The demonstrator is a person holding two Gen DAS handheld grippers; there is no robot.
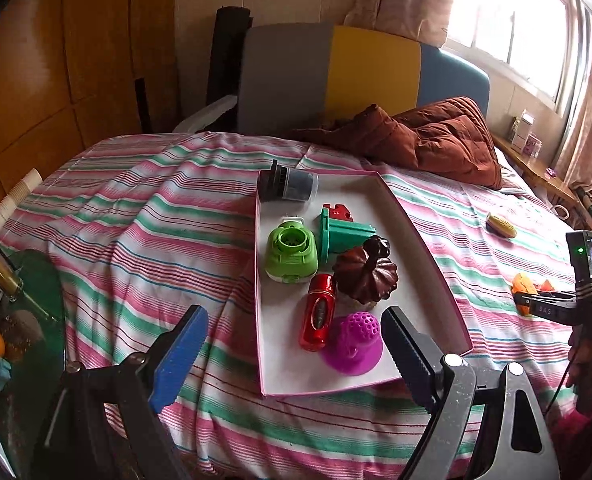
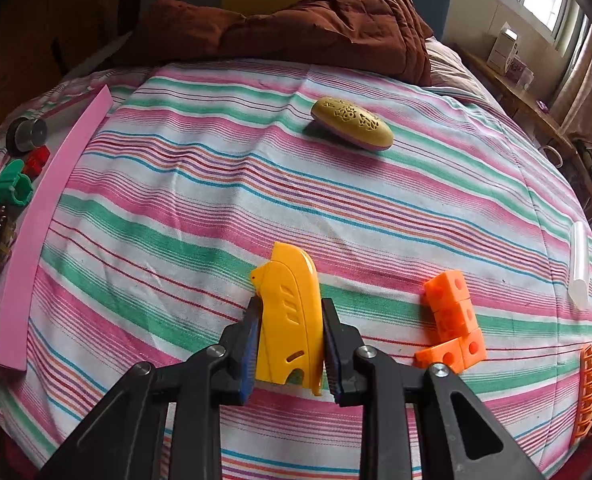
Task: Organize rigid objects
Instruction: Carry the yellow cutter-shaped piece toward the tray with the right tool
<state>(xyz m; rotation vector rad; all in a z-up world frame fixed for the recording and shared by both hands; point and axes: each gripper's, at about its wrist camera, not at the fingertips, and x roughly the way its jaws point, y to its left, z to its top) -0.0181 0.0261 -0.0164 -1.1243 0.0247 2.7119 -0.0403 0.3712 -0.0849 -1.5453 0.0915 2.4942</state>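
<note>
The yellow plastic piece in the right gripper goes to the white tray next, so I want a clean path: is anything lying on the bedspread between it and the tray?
Nothing visible does. The right gripper is shut on the yellow plastic piece, and only bare striped bedspread lies between it and the tray's pink wall. The orange blocks lie on the other side.

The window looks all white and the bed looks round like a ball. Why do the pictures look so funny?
In the left wrist view the window is glared out to plain white, so nothing outside shows, while the left corner stays dark. In the right wrist view the fisheye lens bulges the striped bedsheet into a dome and blackens the corners. Both views are sharp, even the yellow piece close in the right claw.
</note>
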